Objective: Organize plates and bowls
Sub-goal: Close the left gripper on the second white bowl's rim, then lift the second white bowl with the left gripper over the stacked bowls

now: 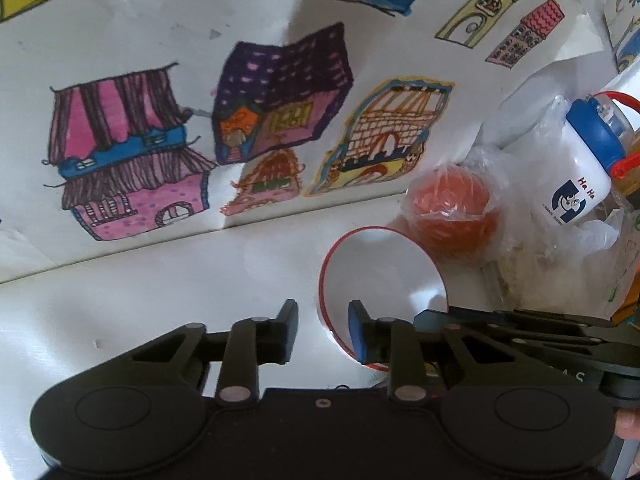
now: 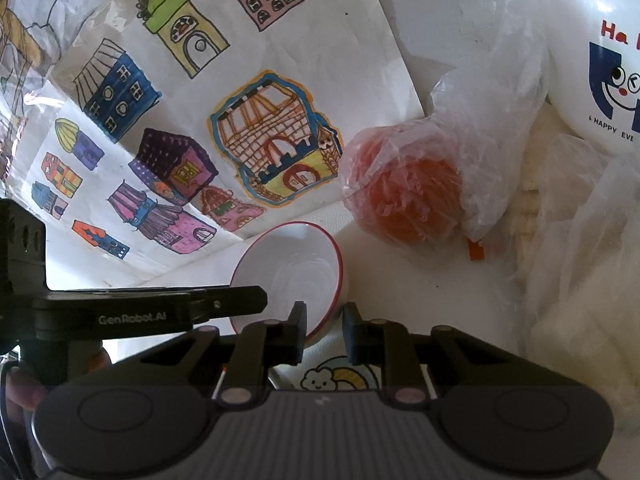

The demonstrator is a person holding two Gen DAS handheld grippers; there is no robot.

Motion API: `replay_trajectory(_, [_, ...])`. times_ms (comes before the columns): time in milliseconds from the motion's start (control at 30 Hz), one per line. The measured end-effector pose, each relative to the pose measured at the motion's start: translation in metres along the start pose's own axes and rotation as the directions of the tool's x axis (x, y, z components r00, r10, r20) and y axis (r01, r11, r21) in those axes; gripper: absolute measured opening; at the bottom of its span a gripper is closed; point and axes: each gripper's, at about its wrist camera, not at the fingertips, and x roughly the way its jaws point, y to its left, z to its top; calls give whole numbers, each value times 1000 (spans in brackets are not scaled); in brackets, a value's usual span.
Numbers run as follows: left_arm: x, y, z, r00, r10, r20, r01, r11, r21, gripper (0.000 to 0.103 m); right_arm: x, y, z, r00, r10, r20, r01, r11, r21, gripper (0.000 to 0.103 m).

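Bowl (image 1: 380, 280) with the red rim is sitting on the white tabletop (image 1: 140, 320), tilted, just below the sheet of house drawings (image 1: 200, 128), and both your grippers are meeting on it. Your left gripper (image 1: 323, 332) is straddling its near rim, one finger outside the wall and one inside, narrowed around it, though whether the pads are pressing is not clear. Your right gripper (image 2: 324, 332) is doing likewise on the opposite edge, its jaws nearly closed over the rim, seemingly clamped. Neither hand is nearer; the rim is running straight between each pair of fingers, so any lift is depending on both holding. The right view is showing a rainbow-printed item (image 2: 340, 376) beneath the fingers; the left view is showing the bagged orange ball (image 1: 452, 212) and white bottle (image 1: 576, 176) beyond
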Motion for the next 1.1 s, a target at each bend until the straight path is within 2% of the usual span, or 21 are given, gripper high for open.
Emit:
replay_trajectory(100, [1,-1,0,1000,-2,-6,2,1000,-1,17,0,1,0,1000,-5,1,5,1000,-8,22])
replay_trajectory(200, [2,-2,0,1000,-10,-6,10,1000,0,15,0,3,-1,1000,-8,3,8,1000,-12,21])
replay_trajectory(800, [-1,-1,-2,1000,-3,-7,3,1000,-28,11,0,6,-3,999,-29,21,29,999,-35,18])
replay_trajectory(1100, [-15,-6,0,999,-23,34,24,999,-28,10,-14,5,-3,998,-30,57,32,999,-42,17])
